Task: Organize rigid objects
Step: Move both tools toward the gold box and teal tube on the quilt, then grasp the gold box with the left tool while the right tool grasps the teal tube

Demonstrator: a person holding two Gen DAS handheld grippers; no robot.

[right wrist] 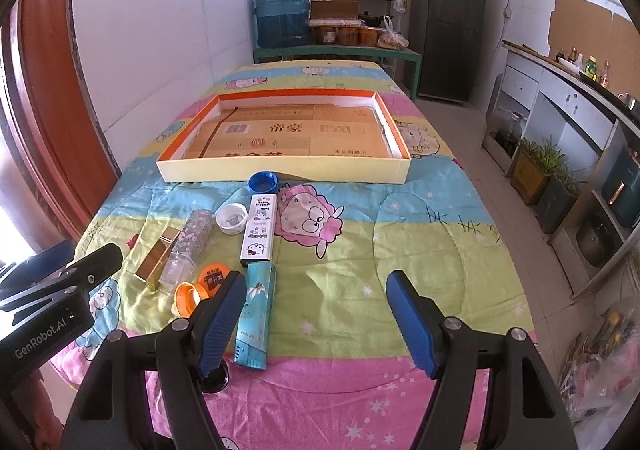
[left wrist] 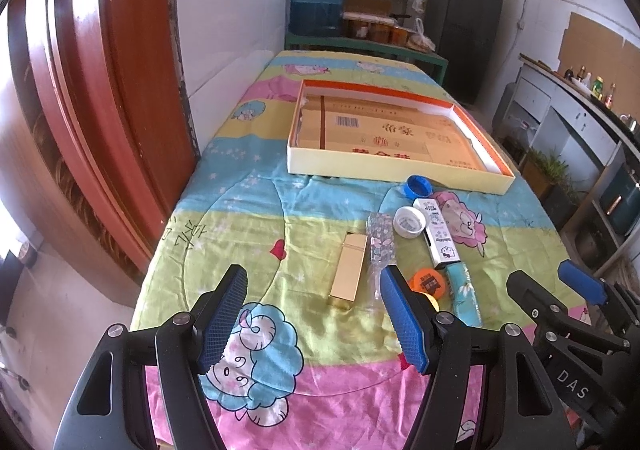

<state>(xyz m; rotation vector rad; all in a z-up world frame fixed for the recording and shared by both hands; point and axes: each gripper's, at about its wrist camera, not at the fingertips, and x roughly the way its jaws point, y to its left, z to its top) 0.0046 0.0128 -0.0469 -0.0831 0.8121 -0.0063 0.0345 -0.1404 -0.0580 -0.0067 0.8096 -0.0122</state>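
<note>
Fingers (left wrist: 240, 314) of both my grippers spread wide, holding nothing. Long gold rectangular box (left wrist: 349, 269) lies flat on the quilted surface (left wrist: 320, 390) just ahead: stiff, light, probably slick, so pinch its long sides mid-length.

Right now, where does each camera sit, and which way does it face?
Left wrist: on the left gripper, looking down the table at the gold box; the right gripper shows.
Right wrist: on the right gripper, facing the same way; the left gripper shows.
Shared: the tray, both grippers open.
</note>
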